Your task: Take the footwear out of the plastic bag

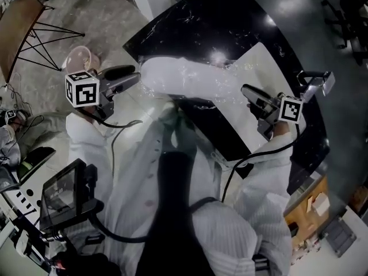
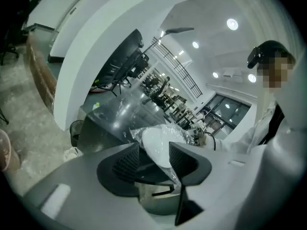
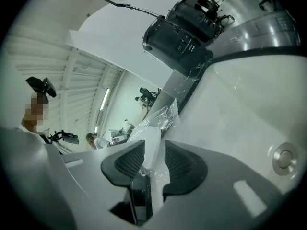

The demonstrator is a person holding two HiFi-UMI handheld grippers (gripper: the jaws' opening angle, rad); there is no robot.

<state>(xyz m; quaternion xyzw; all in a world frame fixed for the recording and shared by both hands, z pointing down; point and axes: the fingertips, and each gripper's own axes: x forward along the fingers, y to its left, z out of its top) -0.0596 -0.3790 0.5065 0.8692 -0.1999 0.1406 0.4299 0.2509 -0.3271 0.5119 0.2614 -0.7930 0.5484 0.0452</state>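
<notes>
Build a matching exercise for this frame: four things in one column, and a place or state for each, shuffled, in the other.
1 footwear
2 plastic bag
3 left gripper
4 pink basin

A on the floor
B jaws apart at the bag's end
C white, inside the bag
D clear, crinkled, on the table

Pairs: 1-C, 2-D, 3-B, 4-A

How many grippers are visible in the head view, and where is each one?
2. The left gripper is at the left end of the bag; the right gripper is at its right end. No other seems hidden.
</notes>
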